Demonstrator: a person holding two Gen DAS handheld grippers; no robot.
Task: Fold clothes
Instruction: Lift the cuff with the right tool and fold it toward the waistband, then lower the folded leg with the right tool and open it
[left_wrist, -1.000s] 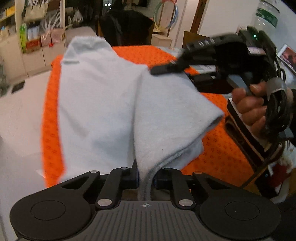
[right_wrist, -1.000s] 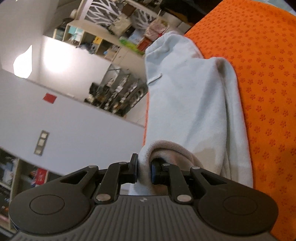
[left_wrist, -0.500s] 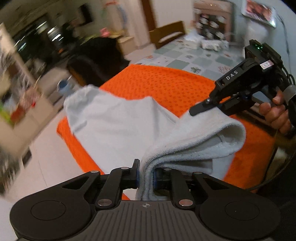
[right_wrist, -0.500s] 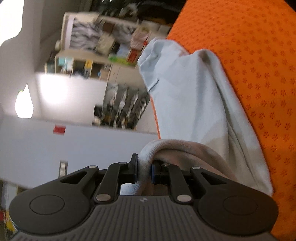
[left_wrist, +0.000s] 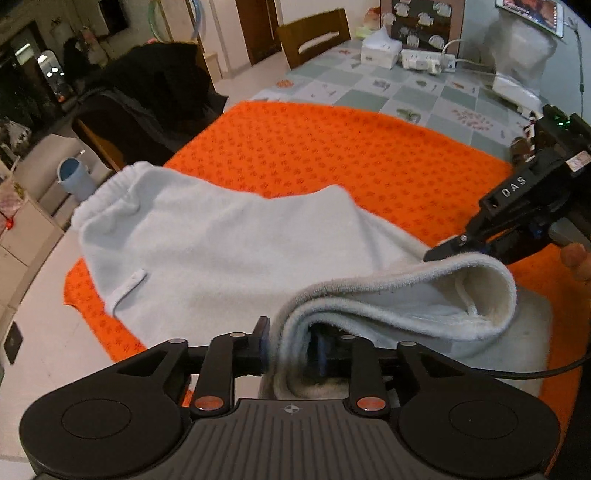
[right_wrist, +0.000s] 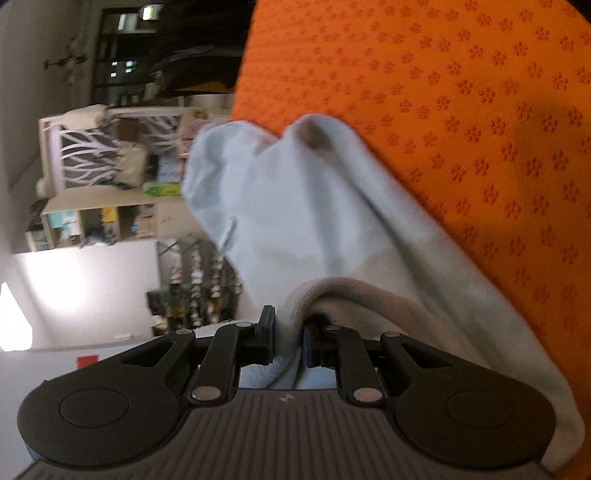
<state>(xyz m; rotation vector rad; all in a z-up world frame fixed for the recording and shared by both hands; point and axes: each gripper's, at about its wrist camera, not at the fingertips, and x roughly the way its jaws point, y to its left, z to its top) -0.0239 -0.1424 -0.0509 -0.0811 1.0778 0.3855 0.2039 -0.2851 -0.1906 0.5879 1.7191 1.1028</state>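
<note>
A pale grey-blue fleece garment (left_wrist: 229, 254) lies on an orange mat (left_wrist: 354, 155), its elastic waistband at the far left. My left gripper (left_wrist: 290, 347) is shut on the near folded hem, lifted off the mat. My right gripper (right_wrist: 288, 345) is shut on the other end of the same hem; it also shows in the left wrist view (left_wrist: 517, 218) at the right, holding the fold's far end. The garment (right_wrist: 295, 214) stretches away in the right wrist view over the mat (right_wrist: 461, 92).
A tiled table (left_wrist: 424, 88) behind the mat carries a tissue box (left_wrist: 380, 51), a power strip (left_wrist: 424, 61) and a plastic bag (left_wrist: 521, 40). A wooden chair (left_wrist: 314, 35) and a dark draped chair (left_wrist: 147, 96) stand at the far side. Shelves (right_wrist: 103, 166) line the wall.
Both grippers have carried the held hem along over the garment, and the views have swung. The fold now lies lower and wider across the cloth. Both grips are unchanged.
</note>
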